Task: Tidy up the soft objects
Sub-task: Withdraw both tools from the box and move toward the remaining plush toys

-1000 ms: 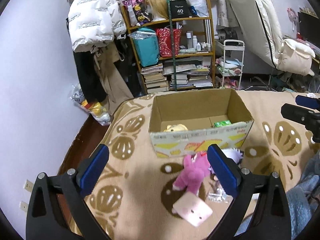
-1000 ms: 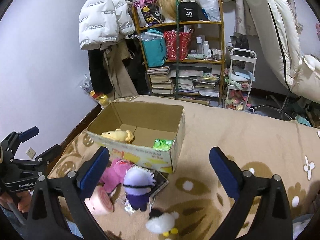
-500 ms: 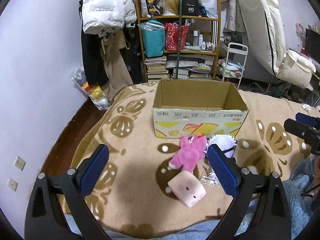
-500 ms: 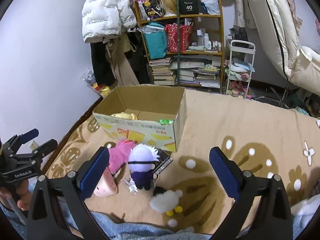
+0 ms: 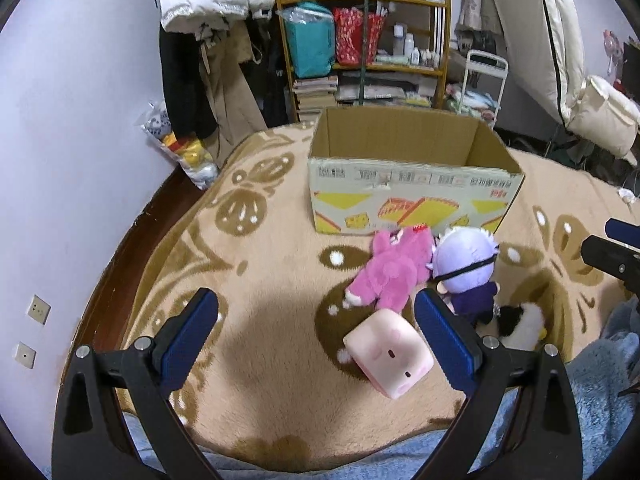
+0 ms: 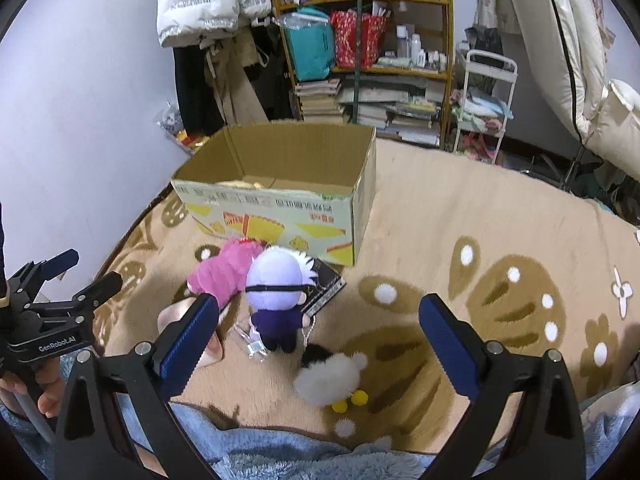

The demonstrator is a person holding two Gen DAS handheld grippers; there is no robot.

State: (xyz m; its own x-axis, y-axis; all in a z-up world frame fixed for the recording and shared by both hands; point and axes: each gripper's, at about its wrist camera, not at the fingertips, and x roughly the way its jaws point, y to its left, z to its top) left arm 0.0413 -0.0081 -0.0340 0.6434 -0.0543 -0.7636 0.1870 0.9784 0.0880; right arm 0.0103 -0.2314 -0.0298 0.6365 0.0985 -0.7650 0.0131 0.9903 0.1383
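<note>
A: Where are the toys?
B: The pink plush (image 5: 390, 272) and the white-haired doll (image 6: 276, 286) lie touching, ahead of both grippers, in front of the cardboard box (image 5: 412, 184). The pink cube (image 5: 388, 362) sits just inside the left gripper's (image 5: 316, 334) right finger.
A: Grippers?
B: Both spread wide, holding nothing; the right gripper (image 6: 316, 340) hangs above the fluffy white toy (image 6: 330, 376).
A: Risks?
B: I'd judge a pinch on loose fur could slip, or snag the doll's chain and the plastic wrapper (image 6: 252, 340).
</note>
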